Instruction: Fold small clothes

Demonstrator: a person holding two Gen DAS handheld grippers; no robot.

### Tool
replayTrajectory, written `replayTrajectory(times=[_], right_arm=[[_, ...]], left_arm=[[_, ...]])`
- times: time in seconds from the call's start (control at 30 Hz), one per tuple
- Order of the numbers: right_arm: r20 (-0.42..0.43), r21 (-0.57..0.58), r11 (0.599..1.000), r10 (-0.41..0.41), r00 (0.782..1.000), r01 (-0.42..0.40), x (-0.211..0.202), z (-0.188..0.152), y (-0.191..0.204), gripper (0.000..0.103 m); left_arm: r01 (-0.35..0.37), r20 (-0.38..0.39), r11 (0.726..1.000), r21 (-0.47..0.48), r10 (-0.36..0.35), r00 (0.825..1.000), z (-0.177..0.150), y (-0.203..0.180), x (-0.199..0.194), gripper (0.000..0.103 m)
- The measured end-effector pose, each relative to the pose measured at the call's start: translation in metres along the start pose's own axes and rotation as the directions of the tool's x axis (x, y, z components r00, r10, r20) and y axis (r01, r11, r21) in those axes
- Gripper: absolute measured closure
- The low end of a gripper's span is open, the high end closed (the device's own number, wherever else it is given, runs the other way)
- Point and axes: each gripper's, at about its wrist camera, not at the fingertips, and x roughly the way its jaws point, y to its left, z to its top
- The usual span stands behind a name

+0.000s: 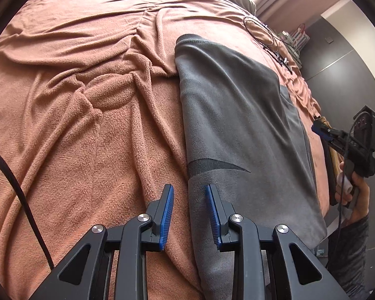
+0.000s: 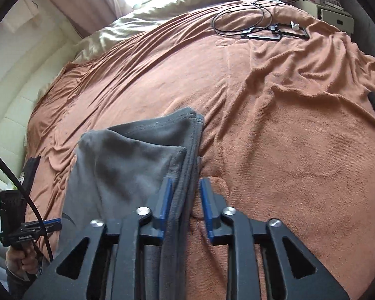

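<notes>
My grey garment (image 1: 237, 115) lies folded on the bed's rust blanket (image 1: 75, 125), its near end cut off beneath both rigs. The left gripper (image 1: 188, 215) has jaws apart, straddling the garment's left edge with nothing pinched. The right gripper (image 2: 185, 207) has jaws apart around the stacked folded edge, pads not pressing it as far as I can see. Right of those jaws the blanket is open; a black cable (image 2: 250, 22) lies well beyond.
</notes>
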Motion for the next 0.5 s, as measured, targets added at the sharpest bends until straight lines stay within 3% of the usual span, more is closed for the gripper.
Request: replayTrajectory(times=[0.13,0.23,0.5], right_arm=[[0.01,-0.006,1.0,0.031,0.999,-0.031,0.005,0.001,0.004,0.055],[0.006,0.041,0.996,0.081,0.997,-0.081,0.014,0.002,-0.009,0.057],[-0.041,0.14,0.983,0.125,0.991,-0.118,0.045,0.003,-0.03,0.062]], left_arm=[[-0.001,-0.003,1.0,-0.002,0.001,1.0,0.0,0.001,0.002,0.074],[-0.003,-0.001,1.0,-0.002,0.003,1.0,0.001,-0.001,0.003,0.074],[-0.013,-0.005,1.0,0.02,0.013,1.0,0.005,-0.007,0.012,0.074]])
